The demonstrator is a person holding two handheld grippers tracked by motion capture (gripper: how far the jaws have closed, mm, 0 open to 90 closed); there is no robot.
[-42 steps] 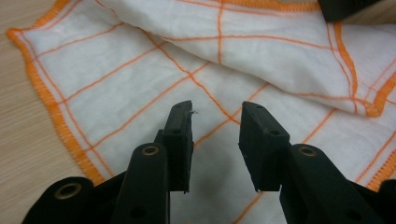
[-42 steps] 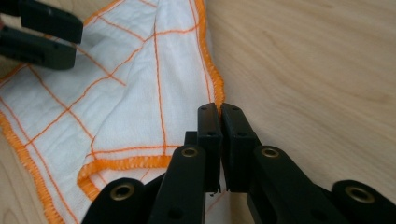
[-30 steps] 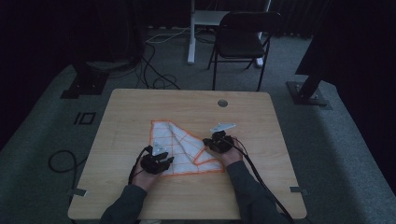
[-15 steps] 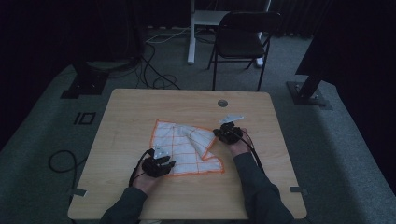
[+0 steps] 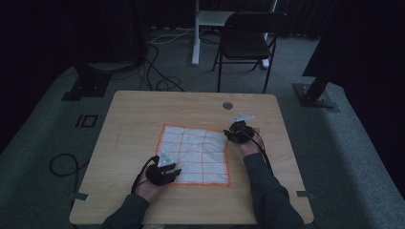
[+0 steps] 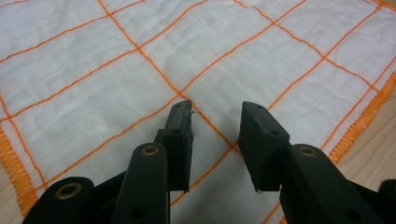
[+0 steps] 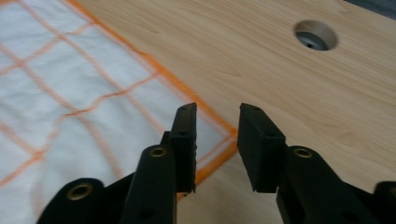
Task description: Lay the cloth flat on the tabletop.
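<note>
A white cloth (image 5: 193, 155) with an orange grid and orange hem lies spread flat on the wooden table (image 5: 143, 109). My left gripper (image 5: 174, 172) rests at the cloth's near left part, and in the left gripper view the gripper (image 6: 215, 109) stands open over the cloth (image 6: 140, 46) with nothing between the jaws. My right gripper (image 5: 229, 135) is at the cloth's far right corner. In the right gripper view its jaws (image 7: 217, 109) have just been opening. They stand apart, empty, above the corner of the cloth (image 7: 70, 93).
A round cable hole (image 5: 227, 105) sits in the tabletop beyond the right gripper, and the right gripper view has it (image 7: 315, 35) too. A dark folding chair (image 5: 248, 40) stands behind the table. Cables lie on the grey floor at the left.
The right gripper carried the folded-over cloth corner out to the far right, so the cloth now lies flat, and its jaws opened off the corner. The left gripper stayed put.
</note>
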